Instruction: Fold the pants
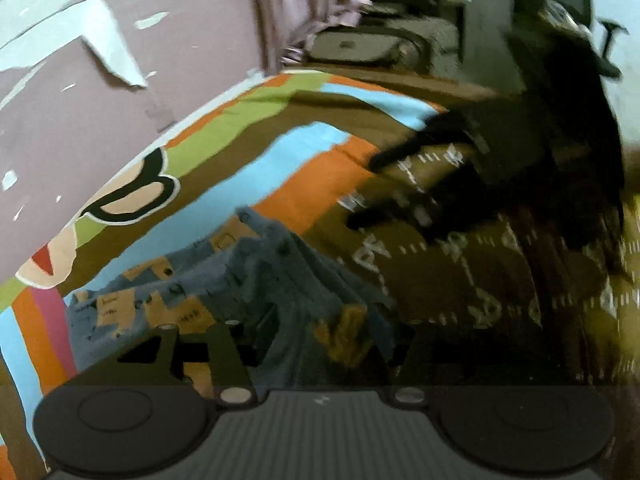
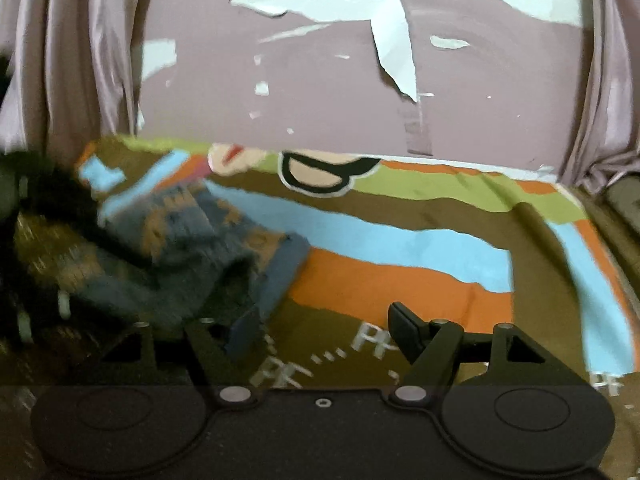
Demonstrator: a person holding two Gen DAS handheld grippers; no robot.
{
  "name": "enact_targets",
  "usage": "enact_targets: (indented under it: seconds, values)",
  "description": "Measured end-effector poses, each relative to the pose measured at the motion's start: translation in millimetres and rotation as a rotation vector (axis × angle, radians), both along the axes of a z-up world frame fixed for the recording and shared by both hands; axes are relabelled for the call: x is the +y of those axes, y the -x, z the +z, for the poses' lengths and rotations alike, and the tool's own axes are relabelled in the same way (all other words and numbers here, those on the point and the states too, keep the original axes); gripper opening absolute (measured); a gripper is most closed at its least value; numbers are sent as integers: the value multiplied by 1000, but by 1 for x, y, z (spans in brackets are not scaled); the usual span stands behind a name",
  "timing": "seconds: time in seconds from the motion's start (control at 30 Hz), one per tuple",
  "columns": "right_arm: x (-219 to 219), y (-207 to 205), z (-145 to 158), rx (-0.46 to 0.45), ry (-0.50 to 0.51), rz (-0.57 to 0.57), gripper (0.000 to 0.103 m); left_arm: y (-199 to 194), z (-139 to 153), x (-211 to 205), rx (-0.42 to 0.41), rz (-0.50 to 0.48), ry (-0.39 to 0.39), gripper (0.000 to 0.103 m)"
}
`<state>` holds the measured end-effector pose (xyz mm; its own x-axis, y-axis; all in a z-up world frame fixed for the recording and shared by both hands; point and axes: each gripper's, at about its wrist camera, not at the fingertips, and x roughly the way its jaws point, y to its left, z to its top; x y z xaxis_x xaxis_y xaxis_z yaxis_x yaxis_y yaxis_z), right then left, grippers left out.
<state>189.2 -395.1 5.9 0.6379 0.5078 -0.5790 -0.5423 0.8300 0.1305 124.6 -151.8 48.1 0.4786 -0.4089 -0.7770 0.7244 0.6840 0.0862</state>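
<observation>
Progress is judged to be at an early or middle stage: the pants [image 2: 188,240], a blue denim garment with tan patches, are seen bunched in a rumpled heap on the striped bedsheet [image 2: 400,248], and no flat, squared fold is visible in either view. In the right wrist view the heap lies to the left of the right gripper [image 2: 316,340], whose fingers are spread wide; a hem of the denim hangs just beside the left finger, but nothing is clamped between them. In the left wrist view the pants [image 1: 256,280] are draped over and around the left gripper [image 1: 304,344]; its fingers are largely hidden by cloth and motion blur, so it cannot be told how far they are parted or whether fabric is gripped. A dark printed cloth [image 1: 480,260] lies just beside the pants. Spreading, aligning of the legs and all folds are judged to remain.
</observation>
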Motion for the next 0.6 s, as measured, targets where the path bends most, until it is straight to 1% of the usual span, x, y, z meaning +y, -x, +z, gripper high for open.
enact_targets:
  seconds: [0.07,0.13,0.2,0.3,0.33,0.37,0.4,0.43,0.47,0.6]
  values:
    - [0,-8,3,64,-96,23,70,8,-8,-3,-25,-39,-41,55]
    - [6,-15,4,130,-168,40,68,11,-14,-5,-38,-38,-57,52]
    - [16,-23,0,194,-197,42,64,10,-18,-5,-33,-24,-56,52]
    - [28,-35,-10,264,-225,37,58,7,-23,-6,-20,-5,-57,43]
    - [31,-39,-13,281,-235,26,54,7,-24,-5,-12,1,-52,36]
    - [32,-42,-15,299,-255,19,46,6,-25,-5,-3,6,-51,30]
    - [33,-44,-16,308,-266,17,39,5,-25,-5,3,10,-50,28]
    - [35,-45,-17,308,-263,14,25,5,-25,-3,2,16,-42,23]
    - [36,-46,-16,305,-253,13,17,4,-25,-1,0,22,-35,17]
    - [28,-42,-7,298,-264,11,14,9,-16,2,-17,15,-2,14]
